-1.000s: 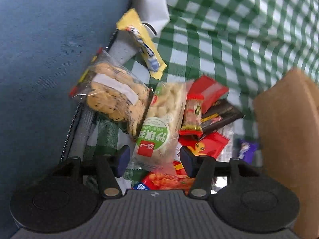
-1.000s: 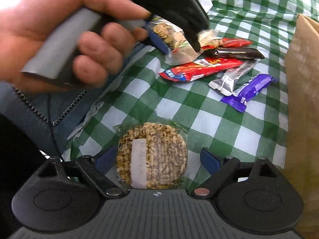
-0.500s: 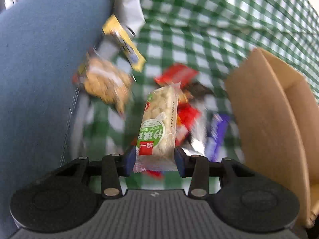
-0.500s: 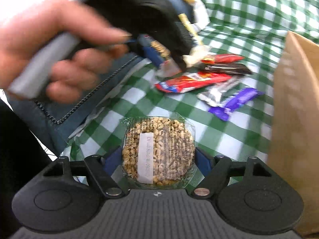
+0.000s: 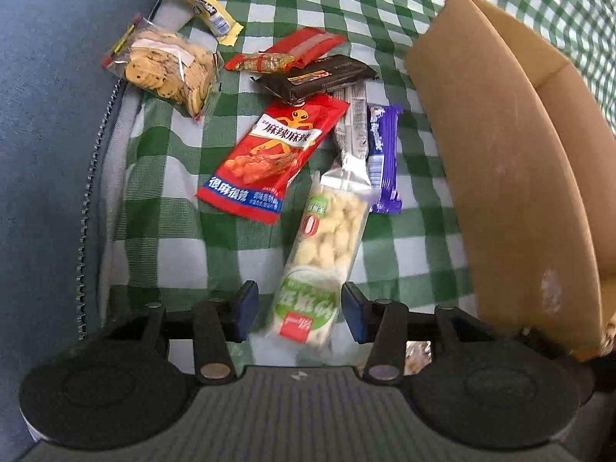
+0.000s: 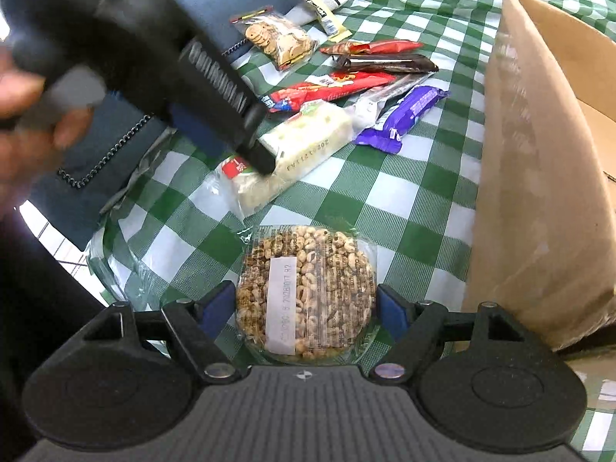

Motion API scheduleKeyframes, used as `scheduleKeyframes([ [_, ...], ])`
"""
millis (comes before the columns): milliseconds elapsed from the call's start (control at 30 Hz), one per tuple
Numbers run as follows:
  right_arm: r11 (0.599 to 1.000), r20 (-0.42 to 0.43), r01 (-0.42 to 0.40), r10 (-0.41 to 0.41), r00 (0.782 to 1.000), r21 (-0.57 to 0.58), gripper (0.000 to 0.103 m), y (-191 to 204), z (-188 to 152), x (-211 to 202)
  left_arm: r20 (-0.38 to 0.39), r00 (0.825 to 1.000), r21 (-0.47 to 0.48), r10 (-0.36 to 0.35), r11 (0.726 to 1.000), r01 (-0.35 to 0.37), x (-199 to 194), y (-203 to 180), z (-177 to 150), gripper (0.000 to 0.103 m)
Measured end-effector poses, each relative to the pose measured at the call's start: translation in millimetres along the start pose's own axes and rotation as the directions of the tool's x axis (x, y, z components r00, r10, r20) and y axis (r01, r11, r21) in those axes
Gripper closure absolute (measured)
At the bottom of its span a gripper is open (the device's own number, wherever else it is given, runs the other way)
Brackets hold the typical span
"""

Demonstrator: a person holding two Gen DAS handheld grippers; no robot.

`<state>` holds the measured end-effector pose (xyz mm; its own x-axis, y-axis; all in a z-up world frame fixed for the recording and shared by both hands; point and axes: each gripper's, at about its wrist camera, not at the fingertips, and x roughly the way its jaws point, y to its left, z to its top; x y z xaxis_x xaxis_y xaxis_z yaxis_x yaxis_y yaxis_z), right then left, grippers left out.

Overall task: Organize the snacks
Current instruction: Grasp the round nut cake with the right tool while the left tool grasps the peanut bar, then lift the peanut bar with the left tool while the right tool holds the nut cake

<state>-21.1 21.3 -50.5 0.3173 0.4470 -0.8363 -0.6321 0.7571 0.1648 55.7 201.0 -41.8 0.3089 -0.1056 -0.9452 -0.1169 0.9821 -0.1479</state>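
My left gripper [image 5: 296, 308] is open, with clear gaps either side of the white peanut snack pack with a green label [image 5: 323, 261]. The pack lies on the green checked cloth; it also shows in the right wrist view [image 6: 304, 142] under the left gripper's tip. My right gripper [image 6: 306, 306] is shut on a round puffed-grain cake in clear wrap [image 6: 306, 292]. More snacks lie beyond: a red spicy pack [image 5: 273, 154], a purple bar [image 5: 383, 154], a dark bar [image 5: 319, 77], a bag of small cookies [image 5: 169, 65] and a yellow bar [image 5: 200, 4].
A brown cardboard box [image 5: 512, 177] stands open at the right, and it shows in the right wrist view [image 6: 539, 177] too. A blue-grey cushion [image 5: 50, 146] with a zip borders the cloth on the left.
My left gripper carried the peanut pack toward the near side beside the box, then opened and let it down on the cloth. My right gripper closed on the grain cake.
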Motion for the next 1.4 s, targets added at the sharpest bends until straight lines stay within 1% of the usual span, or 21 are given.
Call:
scheduleKeyframes([
  [67, 1.0, -0.003, -0.008, 0.008, 1.0, 0.011, 0.023, -1.0, 1.1, 0.4, -0.021, 1.0, 0.028, 0.024, 0.999, -0.023, 8.5, -8.4, 1.8, 0.049],
  [200, 0.999, 0.0, -0.017, 0.017, 1.0, 0.029, 0.022, -3.9, 5.2, 1.7, -0.047, 0.995, 0.138, 0.085, 0.987, -0.078, 22.0, -28.5, 0.7, 0.048],
  [300, 1.0, -0.026, -0.016, 0.017, 1.0, 0.027, 0.019, -2.7, 4.5, 7.7, -0.049, 0.994, 0.159, 0.098, 0.983, -0.089, 28.5, -32.4, 0.6, 0.048],
  [400, 1.0, -0.03, 0.003, -0.003, 1.0, -0.009, 0.018, 1.7, 4.3, 9.7, -0.031, 0.994, 0.168, 0.105, 0.981, -0.098, 29.7, -33.5, -0.1, 0.048],
  [433, 1.0, -0.03, 0.004, -0.004, 1.0, -0.011, 0.018, 1.6, 4.3, 9.8, -0.02, 0.994, 0.174, 0.105, 0.98, -0.1, 29.4, -33.9, -0.6, 0.05],
  [467, 1.0, -0.029, 0.004, -0.004, 1.0, -0.01, 0.018, 1.0, 4.3, 9.4, -0.009, 0.994, 0.183, 0.108, 0.978, -0.104, 28.7, -34.1, -1.6, 0.056],
  [533, 1.0, -0.027, 0.006, -0.006, 1.0, -0.01, 0.02, 1.1, 5.1, 9.3, -0.009, 0.994, 0.195, 0.108, 0.975, -0.104, 28.3, -34.6, -2.2, 0.061],
  [700, 0.999, -0.014, 0.02, -0.02, 1.0, -0.04, 0.022, 5.5, 5.2, 8.2, -0.001, 0.997, 0.184, 0.072, 0.98, -0.07, 23.2, -33.8, -1.4, 0.063],
  [733, 0.999, -0.008, 0.021, -0.021, 1.0, -0.041, 0.022, 5.5, 5.3, 7.1, 0.01, 0.998, 0.173, 0.055, 0.983, -0.056, 19.8, -33.6, -0.7, 0.063],
  [833, 0.999, 0.025, 0.024, -0.023, 0.999, -0.044, 0.022, 4.0, 7.3, -0.2, 0.078, 0.997, 0.144, -0.002, 0.989, -0.009, 4.6, -31.4, 4.1, 0.063],
  [900, 0.999, 0.065, 0.018, -0.016, 0.998, -0.035, 0.022, 3.0, 10.4, -9.3, 0.124, 0.991, 0.108, -0.043, 0.994, 0.03, -5.4, -29.1, 7.6, 0.063],
  [967, 1.0, 0.111, 0.007, -0.004, 0.994, -0.025, 0.022, 1.0, 13.2, -19.9, 0.162, 0.985, 0.079, -0.063, 0.996, 0.051, -12.6, -27.2, 10.6, 0.063],
  [1100, 1.0, 0.19, -0.017, 0.02, 0.982, -0.018, 0.022, -1.2, 17.6, -37.3, 0.23, 0.971, 0.051, -0.066, 0.997, 0.056, -24.2, -25.0, 13.9, 0.063],
  [1167, 0.999, 0.225, -0.018, 0.023, 0.974, -0.026, 0.022, -0.7, 18.9, -43.6, 0.243, 0.969, 0.03, -0.054, 0.998, 0.048, -27.1, -20.3, 15.4, 0.063],
  [1233, 0.999, 0.233, -0.018, 0.024, 0.972, -0.028, 0.022, -0.3, 19.8, -45.2, 0.223, 0.974, 0.006, -0.043, 0.999, 0.042, -25.3, -14.2, 16.5, 0.063],
  [1267, 0.999, 0.234, -0.018, 0.024, 0.972, -0.028, 0.022, -0.4, 19.8, -45.4, 0.187, 0.982, -0.007, -0.042, 0.999, 0.044, -20.0, -10.7, 16.6, 0.063],
  [1300, 0.999, 0.23, -0.017, 0.024, 0.973, -0.032, 0.022, -0.2, 19.6, -44.6, 0.124, 0.992, -0.012, -0.037, 0.999, 0.039, -11.4, -7.1, 15.8, 0.063],
  [1333, 0.999, 0.222, -0.016, 0.023, 0.975, -0.035, 0.022, 0.0, 19.1, -43.1, 0.062, 0.998, -0.004, -0.006, 1.0, 0.006, -2.5, -6.3, 13.6, 0.063],
  [1367, 0.999, 0.209, -0.013, 0.021, 0.978, -0.036, 0.022, 0.1, 18.6, -40.5, 0.016, 0.999, 0.026, 0.052, 0.998, -0.052, 5.8, -8.8, 11.1, 0.063],
  [1400, 0.999, 0.192, -0.012, 0.019, 0.981, -0.037, 0.022, 0.5, 17.7, -37.2, -0.006, 0.994, 0.071, 0.107, 0.992, -0.106, 11.4, -12.9, 9.1, 0.063],
])
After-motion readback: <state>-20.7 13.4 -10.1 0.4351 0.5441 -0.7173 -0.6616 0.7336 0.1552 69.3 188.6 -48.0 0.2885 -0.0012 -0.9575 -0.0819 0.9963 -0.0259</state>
